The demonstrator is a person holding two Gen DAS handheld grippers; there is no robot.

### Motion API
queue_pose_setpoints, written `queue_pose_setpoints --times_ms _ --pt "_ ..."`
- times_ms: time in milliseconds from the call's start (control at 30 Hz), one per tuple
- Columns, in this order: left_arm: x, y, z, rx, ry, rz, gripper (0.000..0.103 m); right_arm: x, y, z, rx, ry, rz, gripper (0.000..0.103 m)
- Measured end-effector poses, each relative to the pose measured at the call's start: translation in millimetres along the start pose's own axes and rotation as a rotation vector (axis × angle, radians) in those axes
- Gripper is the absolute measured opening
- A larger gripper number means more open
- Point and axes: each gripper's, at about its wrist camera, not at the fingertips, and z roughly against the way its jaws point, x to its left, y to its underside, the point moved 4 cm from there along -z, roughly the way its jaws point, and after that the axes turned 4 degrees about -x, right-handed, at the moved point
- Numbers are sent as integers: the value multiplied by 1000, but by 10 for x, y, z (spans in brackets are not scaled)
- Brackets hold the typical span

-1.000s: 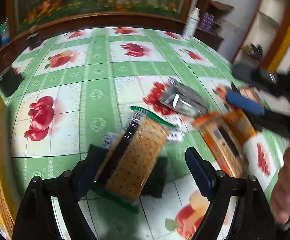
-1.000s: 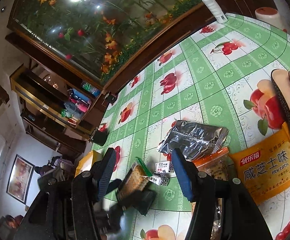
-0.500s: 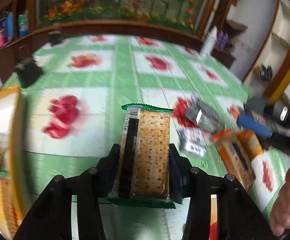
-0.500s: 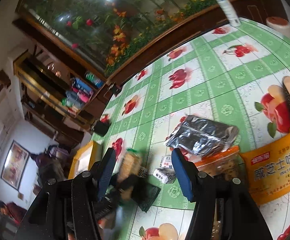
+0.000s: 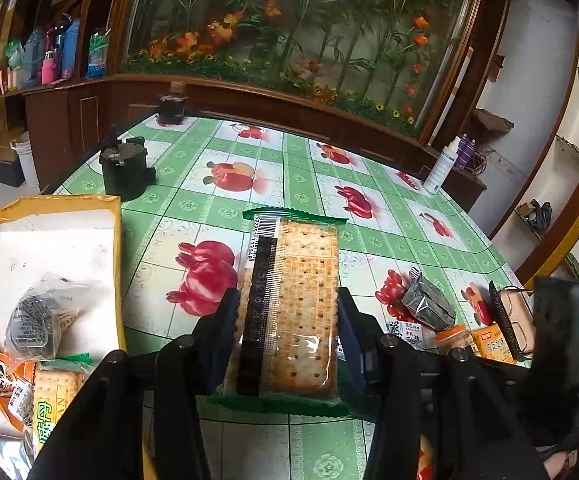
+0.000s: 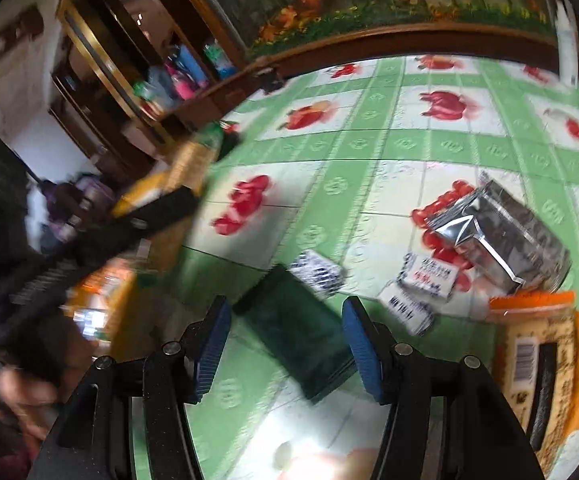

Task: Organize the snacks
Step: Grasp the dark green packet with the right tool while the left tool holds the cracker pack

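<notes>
Your left gripper (image 5: 285,332) clamps cracker pack (image 5: 293,300), lifted over green fruit-print tablecloth (image 5: 193,208). Yellow tray (image 5: 117,248) of snacks lies to its left, black jar (image 5: 125,172) beyond. Your right gripper (image 6: 285,344) half-open, empty, above dark green packet (image 6: 301,340); silver pouch (image 6: 501,240) and small sachets (image 6: 429,276) ahead-right.

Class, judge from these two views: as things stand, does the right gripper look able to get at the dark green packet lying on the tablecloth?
Probably yes. The right gripper is open and empty, and the dark green packet lies flat just ahead of its fingers, with nothing on top. A small white packet touches its far edge but does not block the way.
</notes>
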Motion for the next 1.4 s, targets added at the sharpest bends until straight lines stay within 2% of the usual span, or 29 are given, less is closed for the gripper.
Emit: queue_pose_setpoints --times_ms 133,233,267,333,467,700,767,1233,1400 --pt "-43 -8 52 -16 13 -10 46 22 94 -159 52 38 41 62" --pt "-23 -17 62 -21 9 -7 46 138 182 -153 102 -48 74 62" --pt "-10 -21 58 -19 10 -1 46 179 194 -158 107 -48 95 62" --pt "5 -21 54 -17 11 8 46 248 199 -160 90 -2 140 62" --pt "8 -21 52 -18 14 5 46 296 195 -169 78 -3 145 62" --pt "1 2 29 -12 7 -4 46 460 284 -236 69 99 226 62" --pt "9 3 29 -11 4 -2 46 444 273 -238 64 114 227 48" --pt "7 -11 36 -16 10 -4 46 521 320 -212 53 149 289 48" --pt "72 -63 109 -39 9 3 46 493 247 -102 11 127 245 48"
